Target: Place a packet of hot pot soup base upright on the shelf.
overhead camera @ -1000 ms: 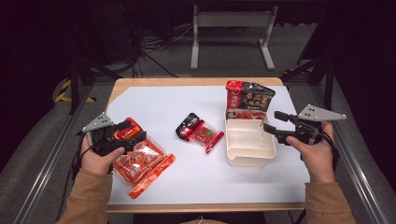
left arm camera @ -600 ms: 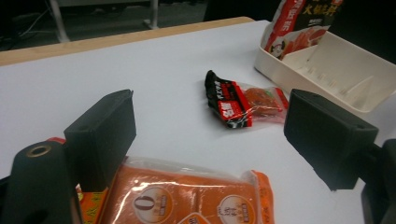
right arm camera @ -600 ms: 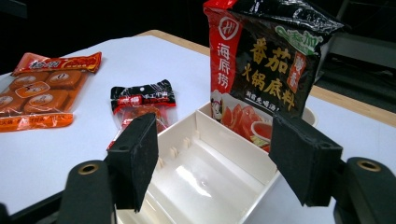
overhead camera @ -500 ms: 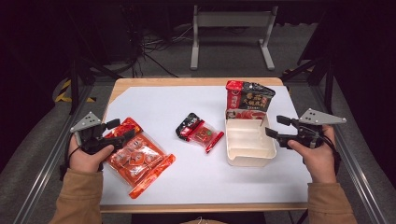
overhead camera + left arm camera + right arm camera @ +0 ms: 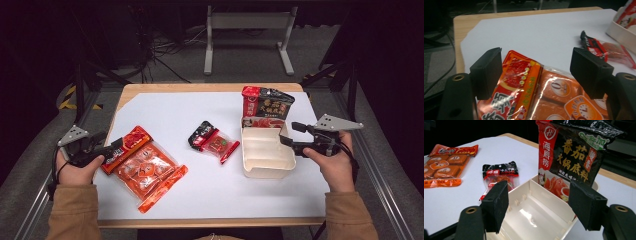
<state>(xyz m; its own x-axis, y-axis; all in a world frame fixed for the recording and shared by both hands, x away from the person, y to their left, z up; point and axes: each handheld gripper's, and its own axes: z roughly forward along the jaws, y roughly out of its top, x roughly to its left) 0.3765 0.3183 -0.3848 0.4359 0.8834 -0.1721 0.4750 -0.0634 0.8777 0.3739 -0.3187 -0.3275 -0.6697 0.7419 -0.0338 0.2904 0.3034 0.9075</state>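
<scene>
Orange packet (image 5: 524, 92) between wide left gripper (image 5: 536, 72) fingers (untouched); right gripper (image 5: 541, 205) wide over tray (image 5: 534, 220).

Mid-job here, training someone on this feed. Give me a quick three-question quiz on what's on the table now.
1. True or false: the black and red pouch lies flat on the white sheet.
2. Which packet sits between the left gripper pads? A) large orange packet B) small red packet
3. What does the right gripper face?

Key: 1. False, it stands in the cream box. 2. A; the jaws have been closing, pads not yet pressing. 3. The cream box.
</scene>
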